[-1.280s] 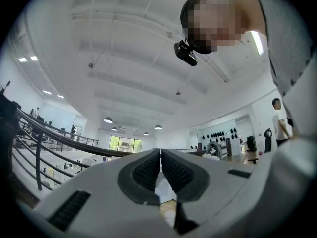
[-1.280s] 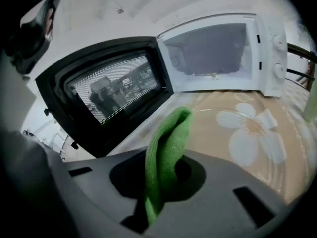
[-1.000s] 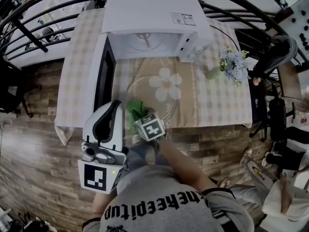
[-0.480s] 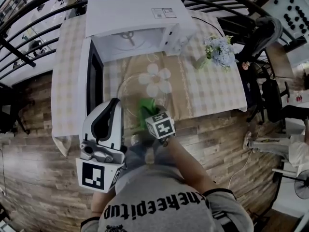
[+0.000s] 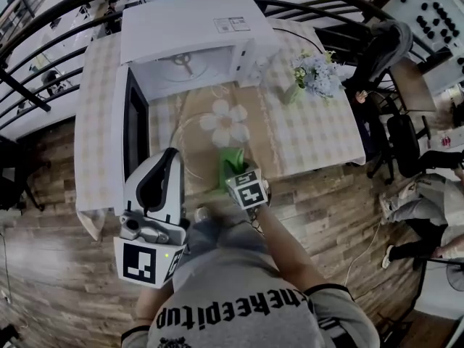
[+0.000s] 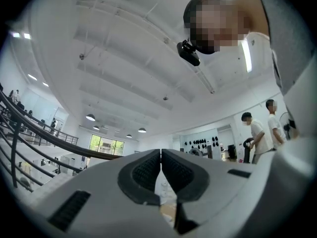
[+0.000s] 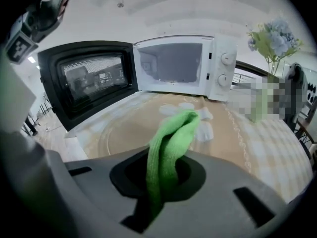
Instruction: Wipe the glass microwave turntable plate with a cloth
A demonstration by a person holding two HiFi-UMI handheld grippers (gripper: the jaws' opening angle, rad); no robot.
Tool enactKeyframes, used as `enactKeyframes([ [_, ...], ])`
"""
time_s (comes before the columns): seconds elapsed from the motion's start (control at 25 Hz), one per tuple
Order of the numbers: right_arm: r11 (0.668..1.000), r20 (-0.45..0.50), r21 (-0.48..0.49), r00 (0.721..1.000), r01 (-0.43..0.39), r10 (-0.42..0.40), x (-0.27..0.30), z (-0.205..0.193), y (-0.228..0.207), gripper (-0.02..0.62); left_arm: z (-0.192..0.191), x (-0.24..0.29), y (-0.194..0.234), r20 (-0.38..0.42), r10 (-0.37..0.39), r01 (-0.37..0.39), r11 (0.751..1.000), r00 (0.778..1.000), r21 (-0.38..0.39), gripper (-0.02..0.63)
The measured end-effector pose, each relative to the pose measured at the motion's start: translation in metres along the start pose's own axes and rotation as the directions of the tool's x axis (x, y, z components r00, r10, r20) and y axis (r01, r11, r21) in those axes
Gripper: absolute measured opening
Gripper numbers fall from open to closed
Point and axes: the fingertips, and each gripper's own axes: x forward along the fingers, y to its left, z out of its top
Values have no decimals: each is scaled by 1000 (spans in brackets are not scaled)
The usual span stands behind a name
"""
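Observation:
The clear glass turntable plate (image 5: pixel 190 145) lies flat on the checked tablecloth in front of the microwave; its faint rim (image 7: pixel 106 133) also shows in the right gripper view. My right gripper (image 5: pixel 235 170) is shut on a green cloth (image 5: pixel 231 158), which hangs over the plate's near right part. From between its jaws (image 7: pixel 166 175) the folded green cloth (image 7: pixel 171 135) sticks out. My left gripper (image 5: pixel 168 162) is held up near my body, left of the plate, pointing at the ceiling. It is shut (image 6: pixel 161 167) with nothing between the pads.
The white microwave (image 5: pixel 192 35) stands at the table's back, its dark door (image 5: pixel 135 133) swung open to the left of the plate. A vase of flowers (image 5: pixel 312 72) stands at the right. The table's front edge (image 5: pixel 304 167) is just beyond my right gripper.
My right gripper has carried the green cloth rightward over the near part of the plate. The left gripper has stayed raised and shut.

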Motion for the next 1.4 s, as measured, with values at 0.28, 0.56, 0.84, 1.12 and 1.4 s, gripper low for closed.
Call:
enactKeyframes([
  [0.28, 998, -10, 25, 999, 54, -54, -15, -14, -28, 40, 2, -5, -13, -4, 17, -17, 1000, 1000, -4, 11],
  [0.56, 996, -12, 43, 997, 81, -80, -27, -22, -39, 38, 5, -8, -23, -9, 22, -22, 1000, 1000, -7, 11],
  [0.84, 994, -19, 53, 995, 98, -97, -32, -28, -45, 38, 10, -13, -21, 1, 38, -38, 999, 999, 0, 11],
  [1.12, 986, 8, 122, 994, 109, -111, -47, -26, -53, 38, 12, -14, -17, 2, 52, -52, 999, 999, 1, 11],
  [1.4, 977, 141, 177, 979, 120, -146, -84, 0, -66, 38, 15, -5, -20, 12, 54, -54, 999, 998, -2, 11],
])
